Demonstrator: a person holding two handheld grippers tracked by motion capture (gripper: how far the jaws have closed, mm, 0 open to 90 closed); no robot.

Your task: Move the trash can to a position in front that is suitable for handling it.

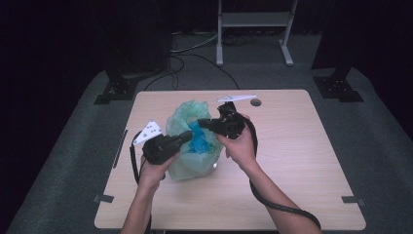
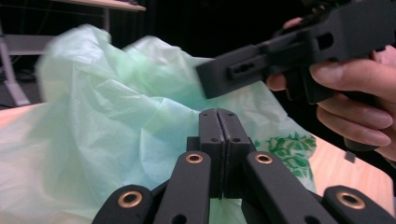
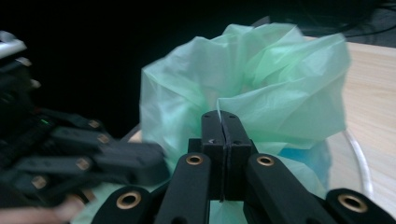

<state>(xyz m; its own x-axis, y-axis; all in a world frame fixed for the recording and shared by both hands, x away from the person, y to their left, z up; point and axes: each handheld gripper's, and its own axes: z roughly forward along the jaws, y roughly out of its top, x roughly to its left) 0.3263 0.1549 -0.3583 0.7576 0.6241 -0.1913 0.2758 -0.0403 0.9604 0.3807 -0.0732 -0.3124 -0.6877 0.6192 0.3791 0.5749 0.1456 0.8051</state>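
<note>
Hands at table's (image 1: 302, 161) near edge | left gripper (image 1: 187, 137) jaws pressed together on near rim of green bag (image 1: 187, 117) | right gripper (image 1: 202, 123) jaws pinching bag's film | bag mid-table, blue thing (image 1: 200, 141) inside | metal stand (image 1: 253, 22) beyond

In the left gripper view, the left gripper (image 2: 218, 116) has its two black jaws pressed flat together, pointing at a pale green plastic bag (image 2: 116, 116) that carries a dark green leaf print at its lower right. Above, the right gripper (image 2: 219, 77), held in the person's hand (image 2: 359, 100), reaches in over the bag. A wooden table (image 2: 355, 179) lies beneath
</note>
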